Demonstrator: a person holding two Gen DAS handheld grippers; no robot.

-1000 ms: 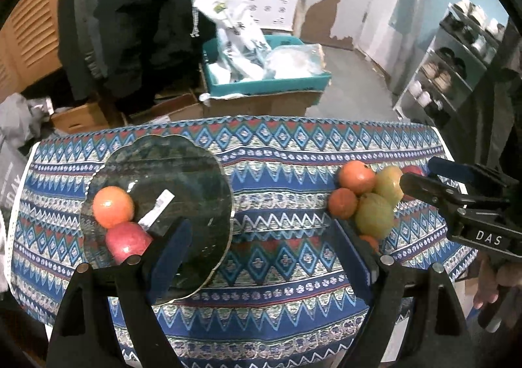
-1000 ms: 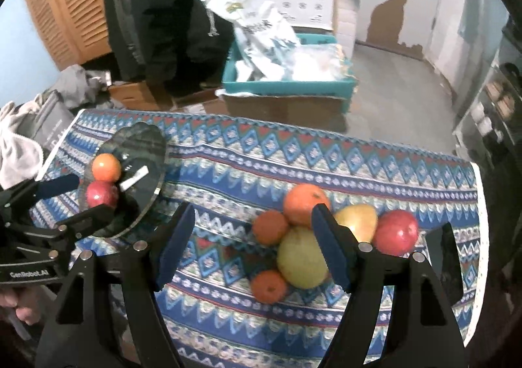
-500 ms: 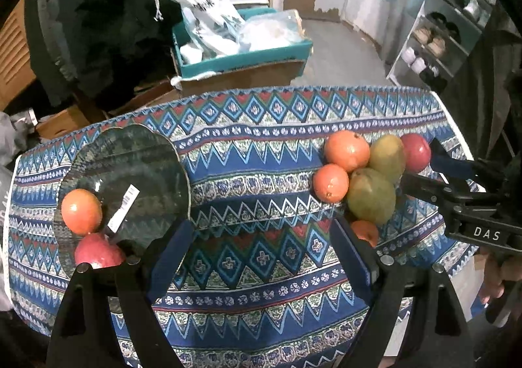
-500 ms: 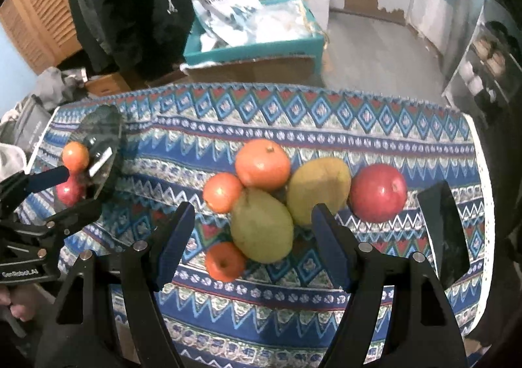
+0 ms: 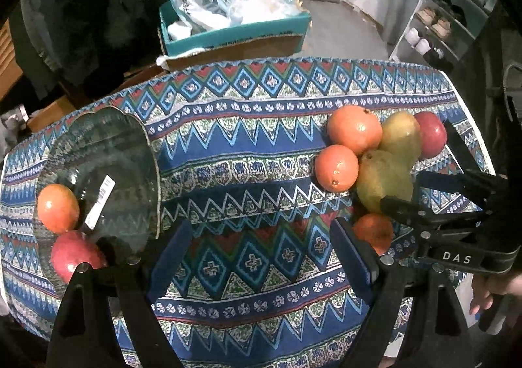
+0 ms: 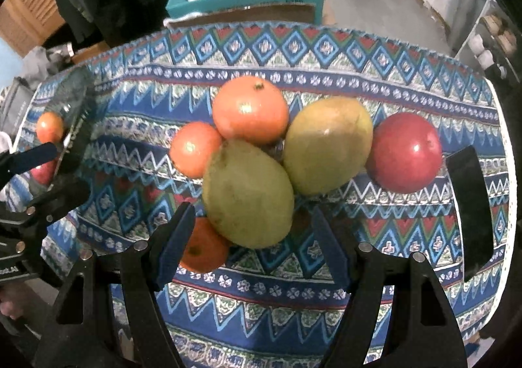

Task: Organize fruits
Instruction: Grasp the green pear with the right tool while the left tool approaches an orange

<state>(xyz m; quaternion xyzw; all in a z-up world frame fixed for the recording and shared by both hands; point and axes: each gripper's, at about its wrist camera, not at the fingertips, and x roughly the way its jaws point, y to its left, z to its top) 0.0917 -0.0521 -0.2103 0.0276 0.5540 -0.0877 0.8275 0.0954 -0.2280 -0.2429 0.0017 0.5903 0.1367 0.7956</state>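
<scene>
A fruit pile lies on the patterned tablecloth: a large orange [image 6: 251, 109], a small orange [image 6: 194, 148], two green mangoes [image 6: 248, 193] [image 6: 328, 144], a red apple [image 6: 404, 153] and a low orange [image 6: 204, 245]. My right gripper [image 6: 253, 241] is open, its jaws close on either side of the near mango. A glass plate [image 5: 117, 159] at left holds an orange [image 5: 57, 208] and a red apple [image 5: 73, 255]. My left gripper [image 5: 261, 254] is open and empty over the cloth between plate and pile.
A black phone [image 6: 469, 208] lies right of the red apple. Behind the table a teal box [image 5: 235, 32] holds plastic bags. A shoe rack [image 5: 450, 16] stands at the right. The table's right edge is near the pile.
My right gripper has moved forward and down onto the pile, the near mango now between its fingertips. My left gripper has shifted right, away from the plate.
</scene>
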